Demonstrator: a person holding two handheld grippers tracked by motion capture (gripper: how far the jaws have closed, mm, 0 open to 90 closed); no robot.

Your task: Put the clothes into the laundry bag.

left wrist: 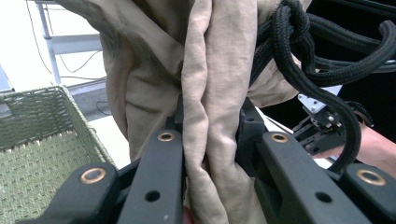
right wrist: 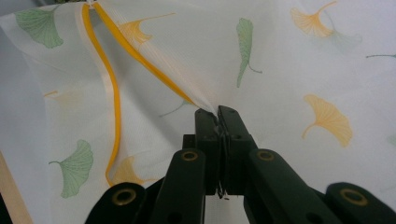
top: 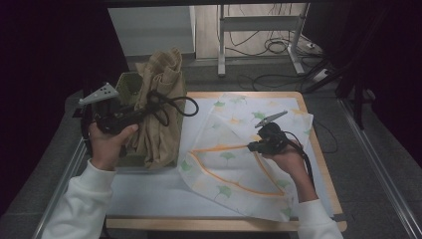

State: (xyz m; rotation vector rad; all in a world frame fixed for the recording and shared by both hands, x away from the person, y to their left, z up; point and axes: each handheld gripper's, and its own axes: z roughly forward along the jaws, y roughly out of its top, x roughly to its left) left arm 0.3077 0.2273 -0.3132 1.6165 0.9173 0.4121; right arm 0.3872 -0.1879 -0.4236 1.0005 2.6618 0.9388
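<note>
With my left hand-held gripper [left wrist: 210, 140] pinching the tan cloth [top: 159, 107] above the basket [top: 127, 84] at the tabletop's left edge, my right hand-held gripper [right wrist: 218, 114], clamped on the bag's [top: 234, 154] orange-trimmed mouth, should lift it wide first.

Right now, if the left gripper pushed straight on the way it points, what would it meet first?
The left gripper is already clamped on the beige cloth, so that bunched cloth is first in its line. Just beyond hangs the knotted black cable; depth past the folds is unclear. The green woven basket lies off to one side.
</note>
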